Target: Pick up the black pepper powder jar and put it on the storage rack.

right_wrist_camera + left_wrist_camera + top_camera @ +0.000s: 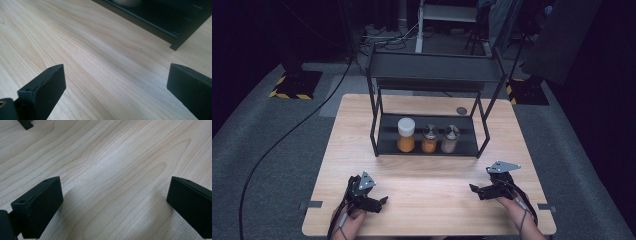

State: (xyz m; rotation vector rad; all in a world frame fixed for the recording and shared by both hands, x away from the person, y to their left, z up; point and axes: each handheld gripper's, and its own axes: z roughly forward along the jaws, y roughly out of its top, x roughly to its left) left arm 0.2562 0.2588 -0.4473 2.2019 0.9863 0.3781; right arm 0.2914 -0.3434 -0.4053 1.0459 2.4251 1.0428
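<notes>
A black two-tier metal rack (432,75) stands at the middle back of the wooden table (427,170). Its lower shelf holds three jars in a row: a tall white-lidded jar of orange powder (406,135), a smaller metal-lidded jar of orange spice (429,138), and a metal-lidded jar of pale spice (450,138). My left gripper (381,201) rests low near the table's front left, open, with bare wood between its jaws (115,192). My right gripper (475,189) sits at the front right, open, nothing in it (116,82). The rack's base edge (160,20) lies ahead of it.
A small grey round disc (461,110) lies on the table behind the rack's right leg. Dark floor, cables and stands with yellow-black striped bases (294,85) surround the table. The rack's upper shelf holds nothing.
</notes>
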